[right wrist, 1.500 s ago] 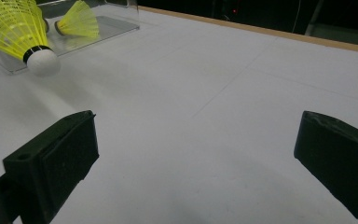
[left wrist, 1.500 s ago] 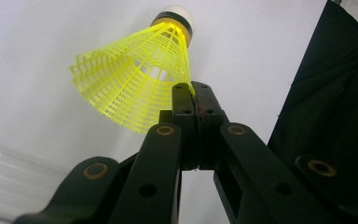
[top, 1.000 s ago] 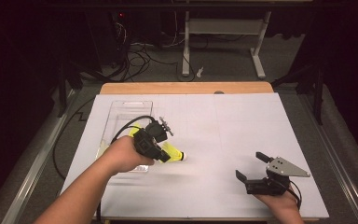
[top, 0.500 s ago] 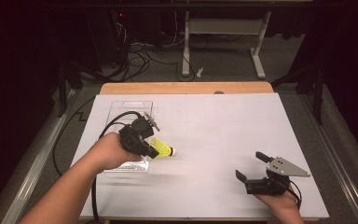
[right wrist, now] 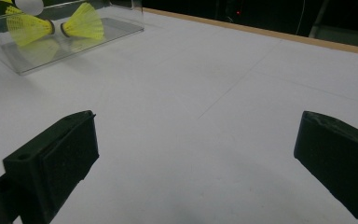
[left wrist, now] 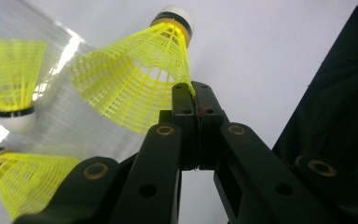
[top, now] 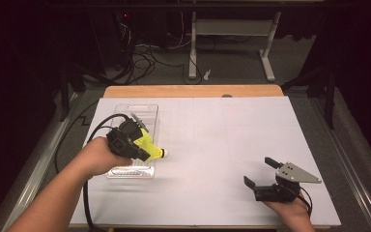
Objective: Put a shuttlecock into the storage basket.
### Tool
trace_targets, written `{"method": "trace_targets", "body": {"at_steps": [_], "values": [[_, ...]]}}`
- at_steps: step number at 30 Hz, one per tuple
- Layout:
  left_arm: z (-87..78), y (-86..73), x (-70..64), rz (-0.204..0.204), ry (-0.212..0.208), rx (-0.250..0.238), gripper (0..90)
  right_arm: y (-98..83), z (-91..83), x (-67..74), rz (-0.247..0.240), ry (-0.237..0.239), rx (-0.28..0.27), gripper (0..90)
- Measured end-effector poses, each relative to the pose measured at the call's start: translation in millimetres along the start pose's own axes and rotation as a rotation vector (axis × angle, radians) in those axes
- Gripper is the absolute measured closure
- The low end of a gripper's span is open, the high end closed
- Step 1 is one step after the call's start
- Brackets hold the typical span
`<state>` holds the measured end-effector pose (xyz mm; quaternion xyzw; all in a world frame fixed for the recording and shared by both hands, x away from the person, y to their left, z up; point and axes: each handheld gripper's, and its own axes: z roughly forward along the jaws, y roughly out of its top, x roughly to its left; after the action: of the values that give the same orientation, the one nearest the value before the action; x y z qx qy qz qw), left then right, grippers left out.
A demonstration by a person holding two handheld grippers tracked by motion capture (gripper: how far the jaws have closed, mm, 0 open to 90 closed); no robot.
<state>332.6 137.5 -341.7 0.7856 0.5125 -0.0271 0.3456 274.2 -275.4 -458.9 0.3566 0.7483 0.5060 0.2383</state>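
The left gripper (left wrist: 189,100) pinches the net skirt of a yellow shuttlecock (left wrist: 135,79) with a white cork tip, apparently just above the clear tray (top: 147,113) at the table's left. The right gripper (top: 266,171) rests near right, jaws spread.

Left gripper (top: 147,145) held above the table, jaws pinched together; right gripper (top: 261,174) resting low, jaws wide apart.

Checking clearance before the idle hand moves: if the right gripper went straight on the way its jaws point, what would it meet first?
Probably nothing close: bare white table lies ahead of the open right gripper. The clear tray sits far off to one side.
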Motion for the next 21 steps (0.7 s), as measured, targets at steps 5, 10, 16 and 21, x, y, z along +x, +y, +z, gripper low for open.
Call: {"method": "trace_targets", "body": {"at_steps": [5, 10, 16, 21], "values": [[-7.5, -1.0, 11.8, -0.028, 0.028, -0.020, 89.7, -0.2, 0.7, 0.3, -0.002, 0.001, 0.003, 0.4], [-15.2, -4.7, 24.4, -0.050, 0.046, -0.026, 89.6, -0.2, 0.8, 0.4, -0.001, 0.002, 0.004, 0.4], [-22.6, -8.0, 34.4, -0.070, 0.056, -0.036, 89.6, -0.1, 1.2, 0.7, -0.001, 0.003, 0.004, 0.4], [-24.9, -10.4, 39.5, -0.078, 0.063, -0.037, 89.6, 0.0, 1.2, 0.8, -0.002, 0.003, 0.004, 0.4]]}}
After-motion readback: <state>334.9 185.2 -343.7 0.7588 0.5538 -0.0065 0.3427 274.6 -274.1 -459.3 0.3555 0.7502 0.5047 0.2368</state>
